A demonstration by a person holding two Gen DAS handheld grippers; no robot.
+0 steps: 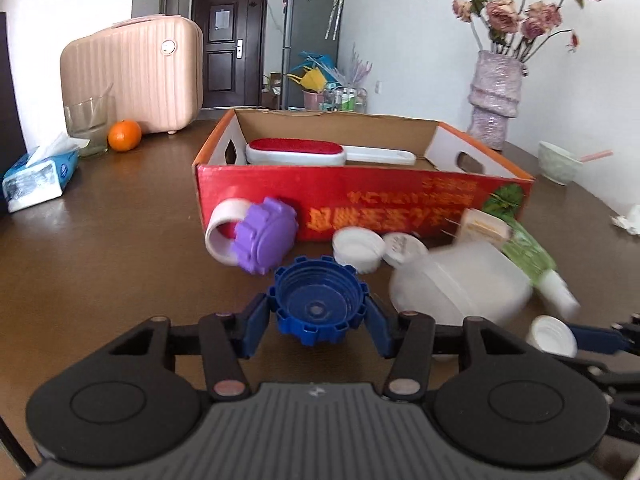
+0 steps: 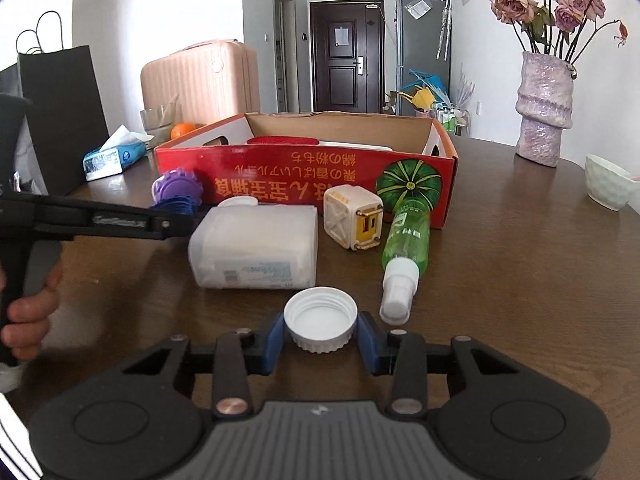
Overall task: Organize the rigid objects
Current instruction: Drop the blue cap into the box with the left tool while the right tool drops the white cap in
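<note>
left tongs (image 1: 318,316) clenched on a blue cap (image 1: 319,304), pads pressing both its sides, cap open side up just above the brown counter (image 1: 120,248). right tongs (image 2: 320,334) grasping a white cap (image 2: 320,318) the same way. red cardboard box (image 1: 360,204) sits behind with a red-and-white brush (image 1: 298,152) inside. in front of the box: purple cap (image 1: 266,240) leaning on a tape roll (image 1: 222,230), white plastic container (image 2: 254,248) on its side, green spray bottle (image 2: 406,236) lying down, small yellow-white cube (image 2: 352,216) (a plug adapter, maybe).
</note>
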